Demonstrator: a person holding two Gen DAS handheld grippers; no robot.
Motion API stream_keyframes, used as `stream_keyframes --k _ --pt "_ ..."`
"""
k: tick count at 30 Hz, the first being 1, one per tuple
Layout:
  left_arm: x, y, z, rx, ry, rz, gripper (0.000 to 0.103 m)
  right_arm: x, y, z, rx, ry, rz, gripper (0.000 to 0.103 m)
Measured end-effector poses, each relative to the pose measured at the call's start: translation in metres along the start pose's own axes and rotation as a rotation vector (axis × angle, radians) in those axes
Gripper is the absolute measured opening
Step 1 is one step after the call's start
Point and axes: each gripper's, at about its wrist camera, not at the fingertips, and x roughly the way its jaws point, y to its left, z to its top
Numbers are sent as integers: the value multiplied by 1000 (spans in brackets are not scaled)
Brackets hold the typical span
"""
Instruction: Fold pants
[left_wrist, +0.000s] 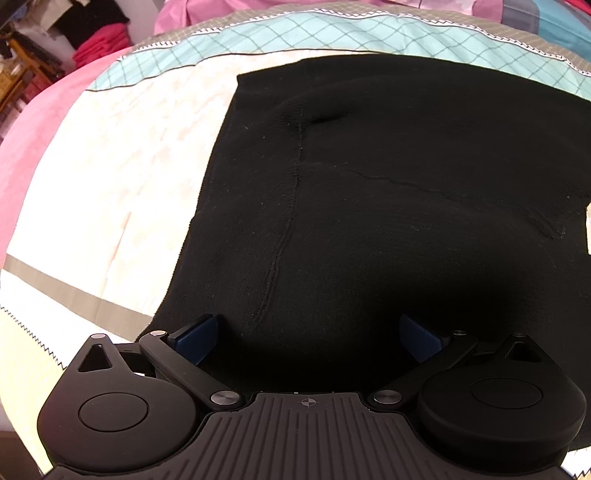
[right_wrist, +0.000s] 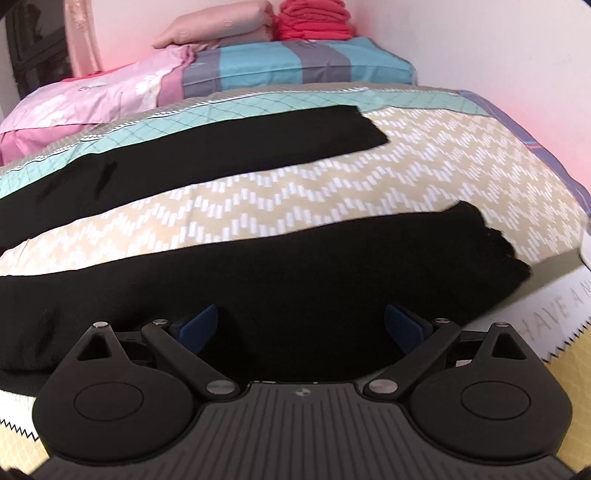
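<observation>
Black pants (left_wrist: 369, 192) are being spread flat on the bed (right_wrist: 369, 177); the left gripper (left_wrist: 308, 334) and right gripper (right_wrist: 301, 323) are being held over the pants, fingers apart.

Left gripper (left_wrist: 308, 334) and right gripper (right_wrist: 301, 325) both level, low, blue-padded jaws spread wide apart.

A bed with a patterned quilt (right_wrist: 332, 184) carries black pants (left_wrist: 369, 203) spread flat, legs apart; pillows (right_wrist: 295, 66) and folded red cloth (right_wrist: 314, 20) lie at its head.
</observation>
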Motion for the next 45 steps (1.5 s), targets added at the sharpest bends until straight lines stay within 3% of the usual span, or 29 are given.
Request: stream_keyframes --k 5,12,19,24,29,34,37,41,45 --pt "-2 0 1 29 5 -1 103 -13 0 -7 69 33 -81 97" --pt "-8 -8 -3 90 -28 29 103 -22 26 -10 43 57 -68 97" --pt "-8 -2 -6 55 -32 0 103 -15 54 -12 -69 119 -33 98" --pt "-8 -1 -7 50 -25 -10 103 -18 37 -12 30 155 -53 101" --pt "-10 2 -5 42 6 -19 103 -33 38 -16 28 139 -79 100" --pt "-31 38 -17 -66 40 -100 103 -53 40 -17 54 112 -20 98" --pt "-45 73 -39 -189 65 -193 103 -59 36 -18 116 122 74 88" --pt "-34 104 -66 -378 142 -409 103 -52 17 -23 348 186 255 73" --pt "-33 110 -64 -441 79 -472 103 -37 -4 -29 590 218 350 67"
